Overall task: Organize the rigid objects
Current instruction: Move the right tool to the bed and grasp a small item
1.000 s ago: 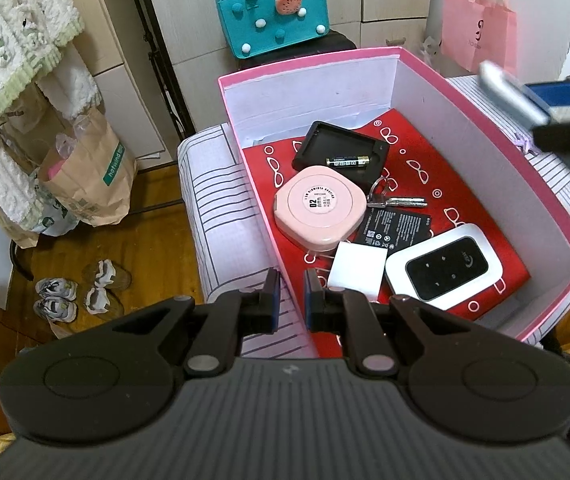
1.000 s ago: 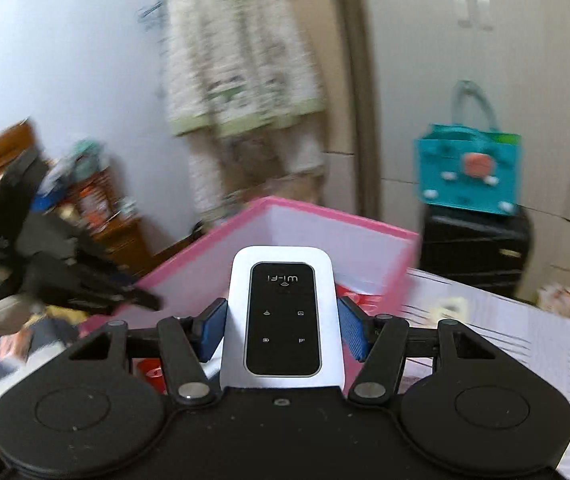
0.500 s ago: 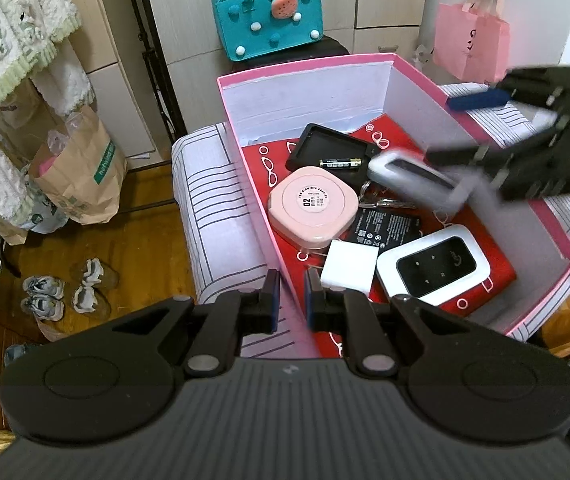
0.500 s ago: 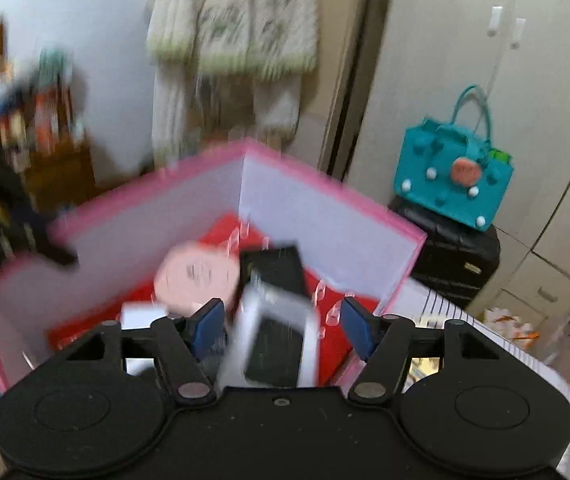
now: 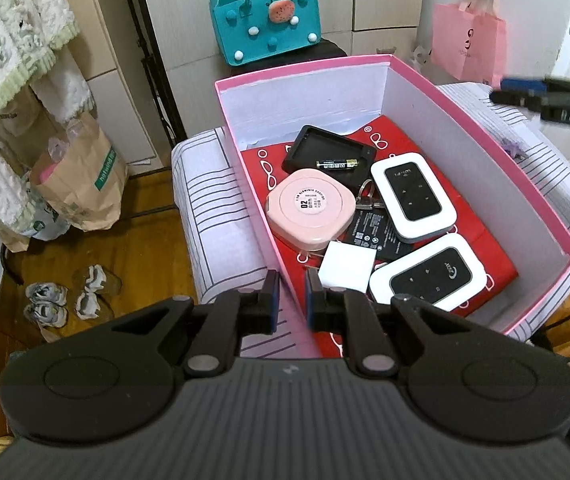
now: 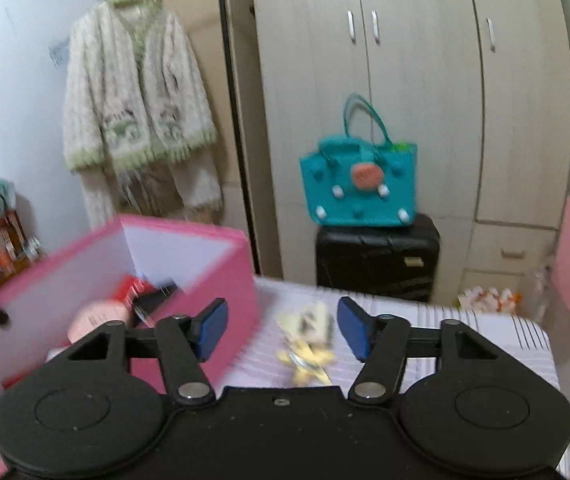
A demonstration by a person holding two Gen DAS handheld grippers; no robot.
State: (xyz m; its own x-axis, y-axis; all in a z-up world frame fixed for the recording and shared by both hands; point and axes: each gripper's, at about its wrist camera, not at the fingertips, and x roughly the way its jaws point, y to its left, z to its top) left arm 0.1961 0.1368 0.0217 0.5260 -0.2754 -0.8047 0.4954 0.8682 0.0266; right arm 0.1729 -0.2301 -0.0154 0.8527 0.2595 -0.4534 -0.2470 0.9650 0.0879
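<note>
Two white routers (image 5: 413, 195) (image 5: 429, 274) lay side by side in the pink box (image 5: 525, 184), beside a pink case (image 5: 309, 210), a battery (image 5: 337, 164) and a white cube (image 5: 347, 266). Left gripper (image 5: 289, 300) pinched the box's near wall, jaws nearly closed. Right gripper (image 6: 281, 330) was outside the box, spread wide, holding nothing, above a yellow toy (image 6: 307, 344).

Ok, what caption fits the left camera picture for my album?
Pink box holding two white Wi-Fi routers, a pink case and a battery.
</note>
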